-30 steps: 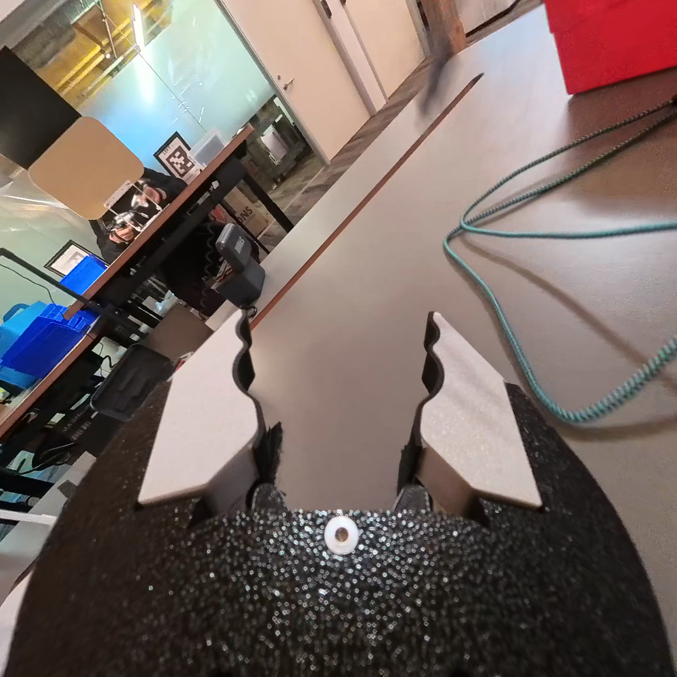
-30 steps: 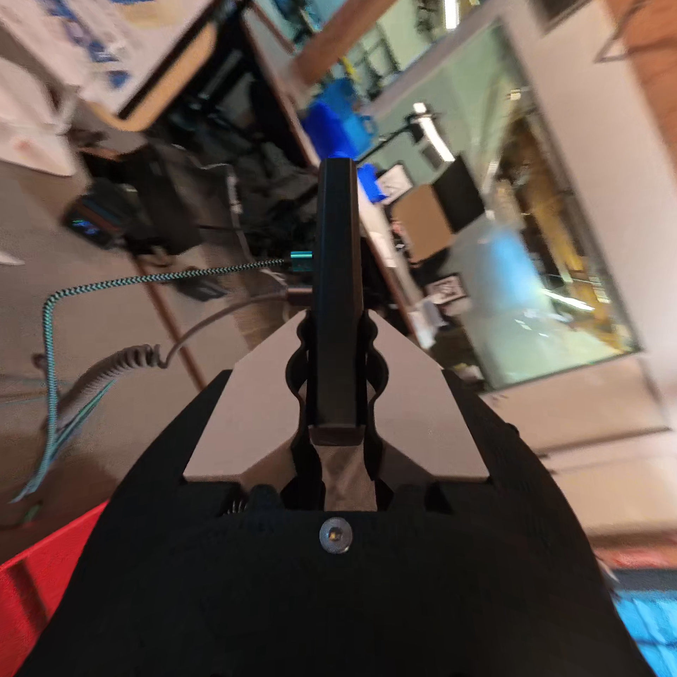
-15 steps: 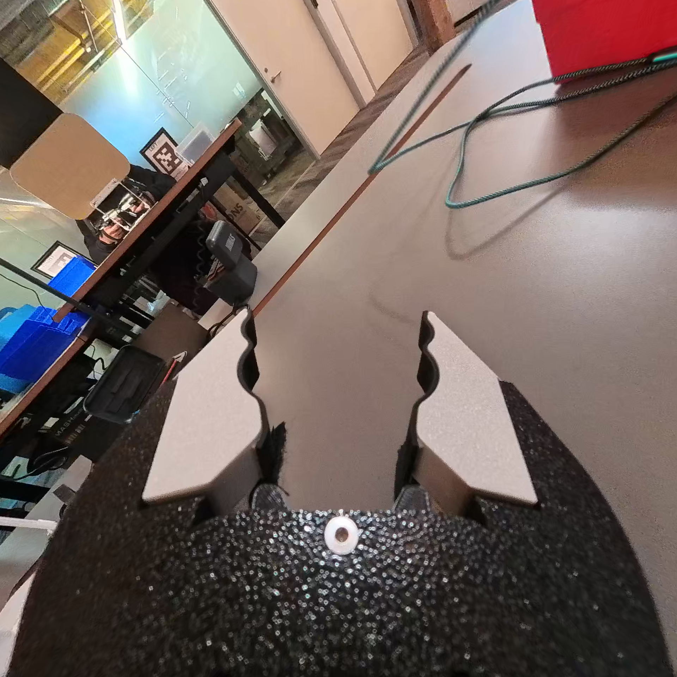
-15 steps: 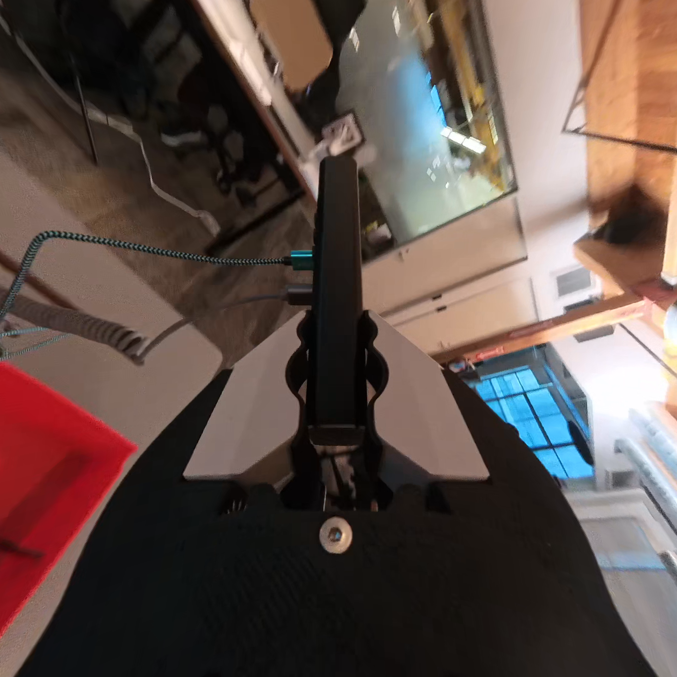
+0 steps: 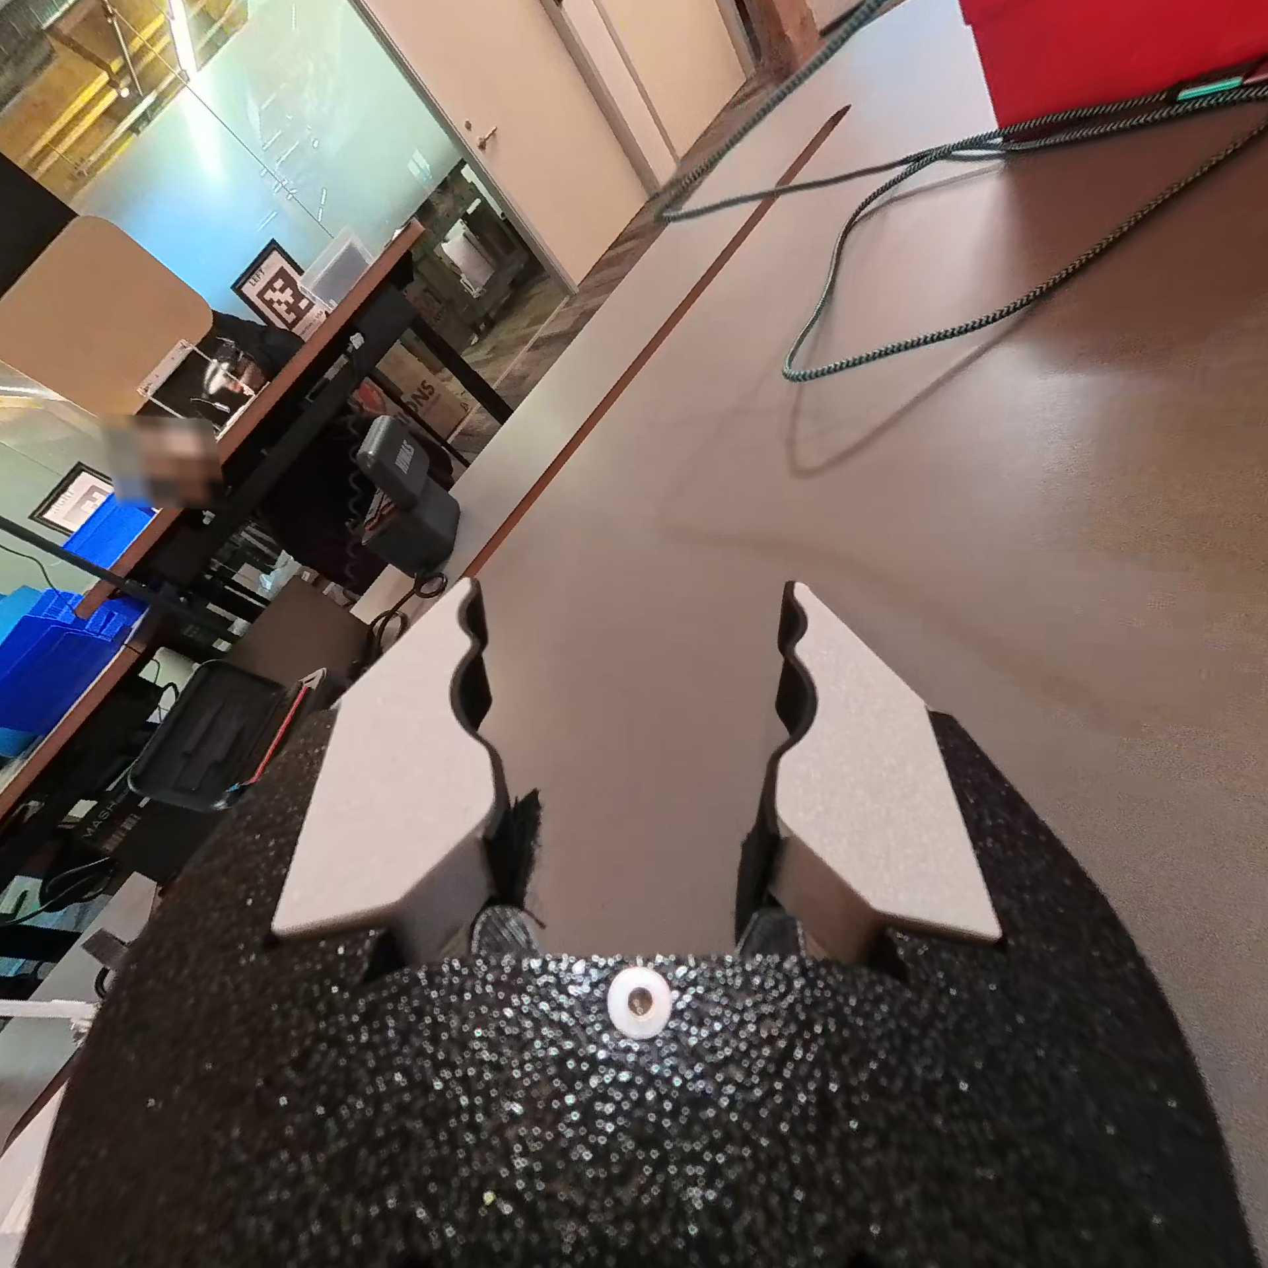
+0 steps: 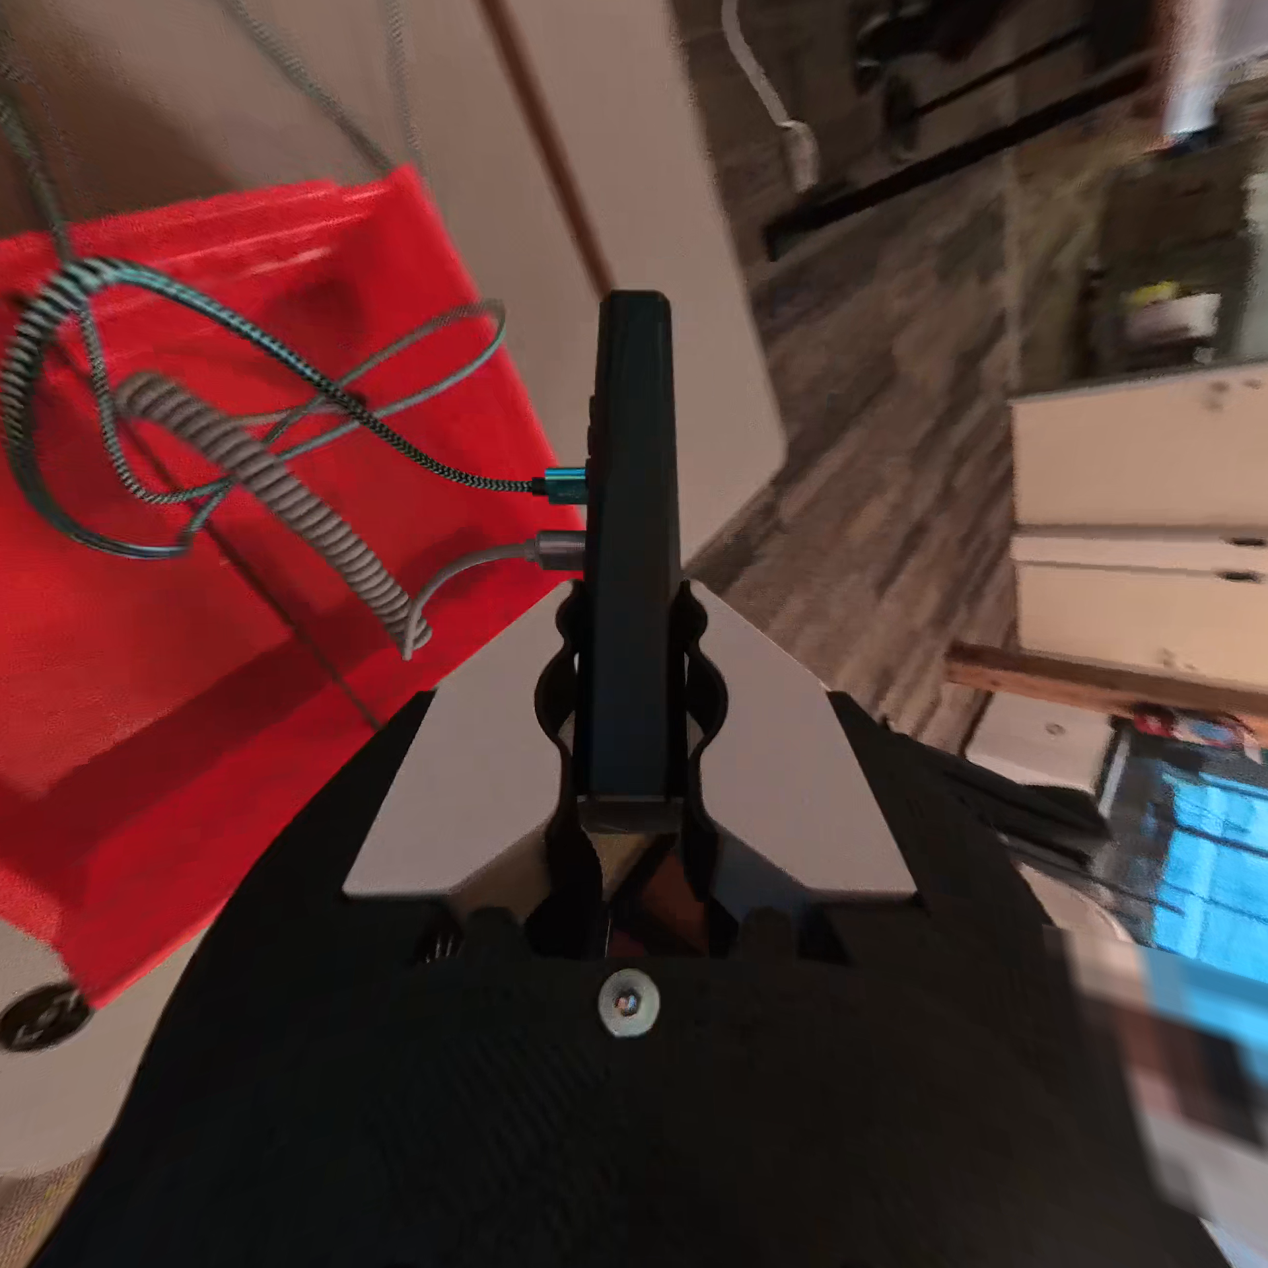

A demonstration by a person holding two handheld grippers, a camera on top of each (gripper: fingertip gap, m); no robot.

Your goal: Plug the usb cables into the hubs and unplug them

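My right gripper (image 6: 630,597) is shut on a black USB hub (image 6: 632,480) and holds it on edge in the air above a red bin (image 6: 206,549). Two cables are plugged into the hub's left side: a teal braided cable (image 6: 439,473) with a teal plug (image 6: 566,486), and a grey coiled cable (image 6: 274,494) with a grey plug (image 6: 559,549). My left gripper (image 5: 631,597) is open and empty, low over the brown table (image 5: 960,549). The teal braided cable (image 5: 960,322) loops on the table far ahead of it, running toward the red bin (image 5: 1111,55).
The table's far edge (image 5: 617,384) runs diagonally, with a black device (image 5: 405,501) and a black case (image 5: 199,741) beyond it. Another desk with blue crates (image 5: 55,652) and a person stands at the left. The right wrist view is blurred by motion. There is about 45 cm between the tips of the two grippers.
My right gripper has swung the hub with both cables round and down, from facing the room to above the red bin. My left gripper stays open and has drifted slightly; the cable loop lies farther off.
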